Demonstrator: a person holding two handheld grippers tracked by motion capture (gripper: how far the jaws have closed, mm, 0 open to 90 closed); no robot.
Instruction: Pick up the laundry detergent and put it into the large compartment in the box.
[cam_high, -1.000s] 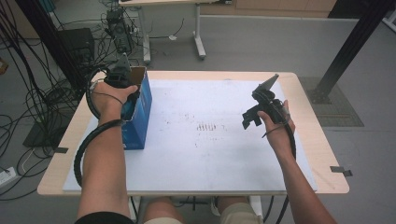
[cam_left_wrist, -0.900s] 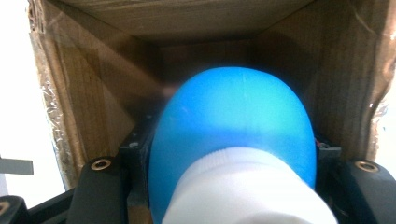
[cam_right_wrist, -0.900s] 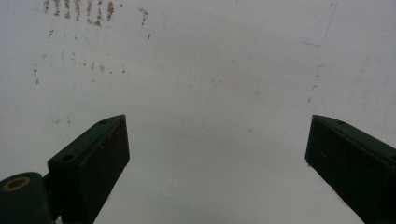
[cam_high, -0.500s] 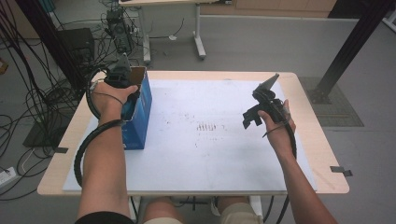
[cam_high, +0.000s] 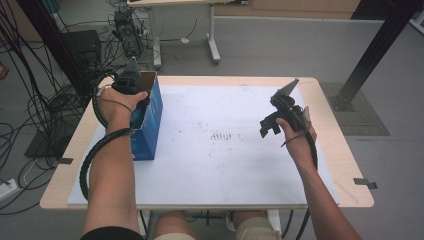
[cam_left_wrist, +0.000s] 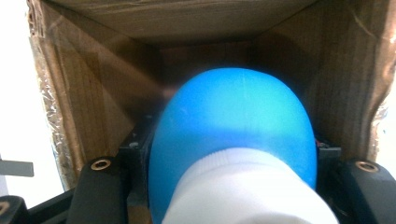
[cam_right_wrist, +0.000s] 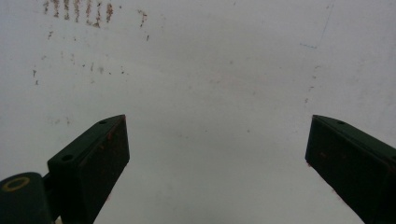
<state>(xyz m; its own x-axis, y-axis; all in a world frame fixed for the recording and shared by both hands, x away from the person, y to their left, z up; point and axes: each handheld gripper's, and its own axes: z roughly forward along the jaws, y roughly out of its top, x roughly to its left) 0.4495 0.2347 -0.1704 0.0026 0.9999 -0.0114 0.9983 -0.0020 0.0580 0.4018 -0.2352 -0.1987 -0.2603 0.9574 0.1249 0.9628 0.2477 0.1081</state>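
Two grippers at the table. Left gripper sits at the mouth of the box, jaws clamped on a blue bottle with a white cap. Right gripper hovers over the white sheet, jaws wide apart, empty.

- Box stands on the tabletop, at its left edge, opening upward.
- Left tool sits at the box's opening; a bottle lies between its jaws, inside the box.
- Right tool is well apart to the right, above bare tabletop.
- Scuff marks lie between the tools, nearer the right tool.
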